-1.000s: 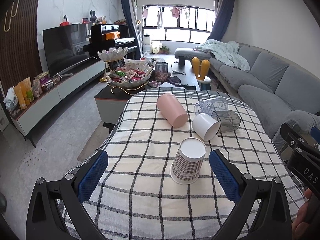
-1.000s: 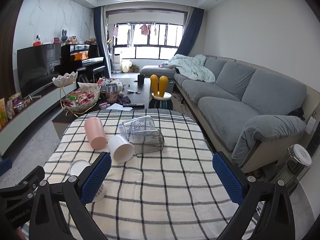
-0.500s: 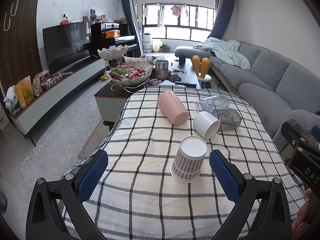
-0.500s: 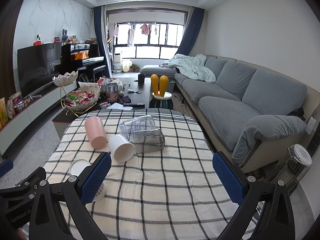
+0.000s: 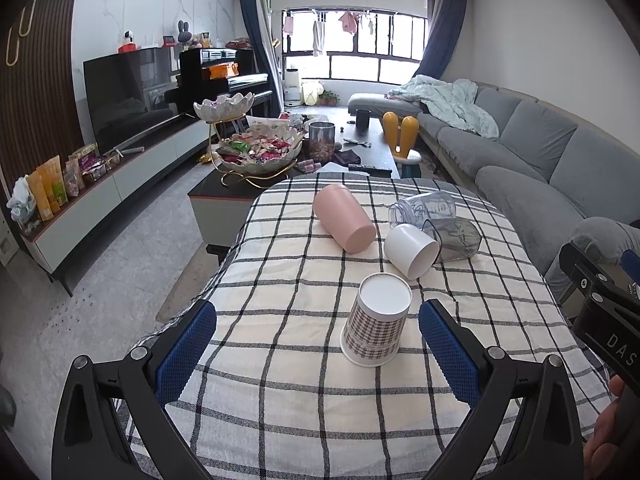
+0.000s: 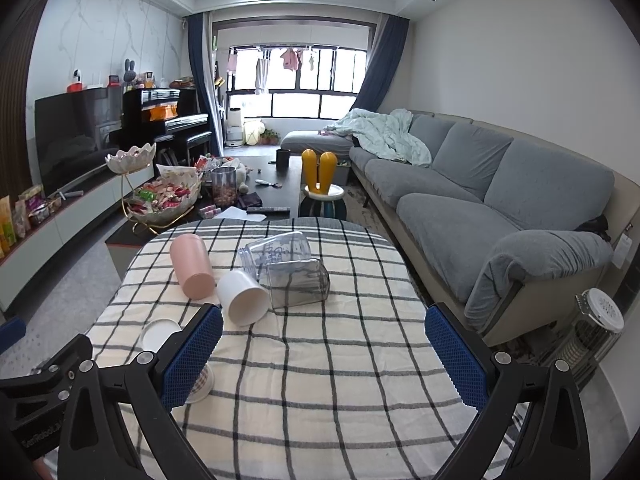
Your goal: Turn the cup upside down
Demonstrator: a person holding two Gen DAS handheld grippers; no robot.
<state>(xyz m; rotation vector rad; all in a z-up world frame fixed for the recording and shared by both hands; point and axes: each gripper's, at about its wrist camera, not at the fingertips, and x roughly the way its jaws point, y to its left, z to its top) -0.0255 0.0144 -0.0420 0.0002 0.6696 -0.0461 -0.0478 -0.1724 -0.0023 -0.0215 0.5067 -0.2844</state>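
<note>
A plaid paper cup [image 5: 376, 322] stands upside down on the checked tablecloth [image 5: 280, 380], just ahead of my open, empty left gripper [image 5: 316, 344] and nearer its right finger. In the right wrist view this cup [image 6: 158, 332] is partly hidden behind the left finger. A pink cup [image 5: 344, 218], a white cup [image 5: 410, 250], a clear cup [image 5: 422, 210] and a grey glass [image 5: 456, 238] lie on their sides farther back. My right gripper [image 6: 324, 352] is open and empty over the tablecloth, short of the white cup [image 6: 242, 298].
The table's left edge drops to the floor [image 5: 100, 280]. A coffee table with a snack bowl [image 5: 260, 152] stands behind the table. A grey sofa [image 6: 500, 208] runs along the right. A small heater [image 6: 592, 328] stands at the right.
Both grippers have stayed open and almost still. The cups have not moved.
</note>
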